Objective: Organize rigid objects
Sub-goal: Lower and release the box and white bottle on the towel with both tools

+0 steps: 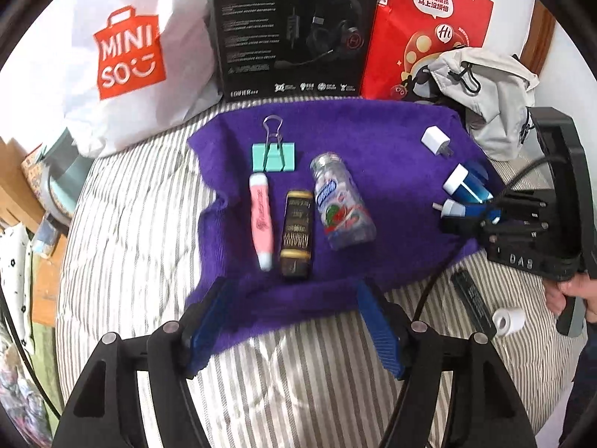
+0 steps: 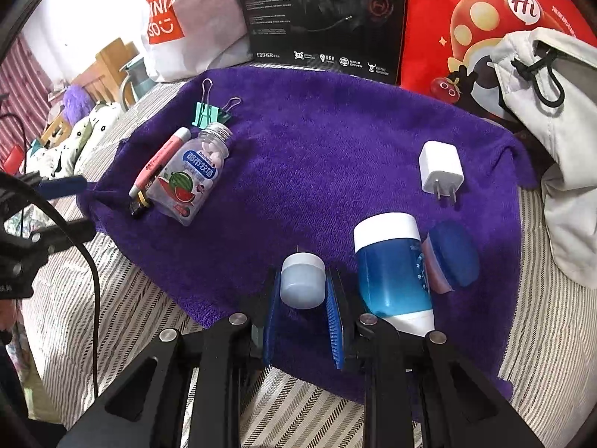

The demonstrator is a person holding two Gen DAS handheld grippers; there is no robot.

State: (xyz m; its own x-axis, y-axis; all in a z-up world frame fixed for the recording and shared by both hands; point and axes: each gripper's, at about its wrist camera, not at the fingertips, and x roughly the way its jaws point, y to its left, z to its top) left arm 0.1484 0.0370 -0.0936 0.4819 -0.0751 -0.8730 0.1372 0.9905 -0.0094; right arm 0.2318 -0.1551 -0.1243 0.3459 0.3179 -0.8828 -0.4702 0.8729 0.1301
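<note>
A purple towel (image 1: 391, 194) lies on the striped bedding. On it, left to right, are a teal binder clip (image 1: 273, 156), a pink pen (image 1: 261, 220), a dark bar (image 1: 296, 235) and a clear candy bottle (image 1: 341, 205). My left gripper (image 1: 294, 321) hovers open over the towel's near edge, holding nothing. My right gripper (image 2: 303, 276) is shut on a small white plug adapter (image 2: 302, 291) just above the towel. A blue bottle (image 2: 391, 268) lies beside it, with a blue cap (image 2: 453, 254) to its right and a white charger (image 2: 440, 170) farther back.
A white Miniso bag (image 1: 130, 56), a black headset box (image 1: 294, 30) and a red bag (image 1: 429, 26) stand behind the towel. A grey drawstring pouch (image 1: 485, 100) sits at the right. A white tape roll (image 1: 507, 321) and a black strip (image 1: 472, 298) lie on the bedding.
</note>
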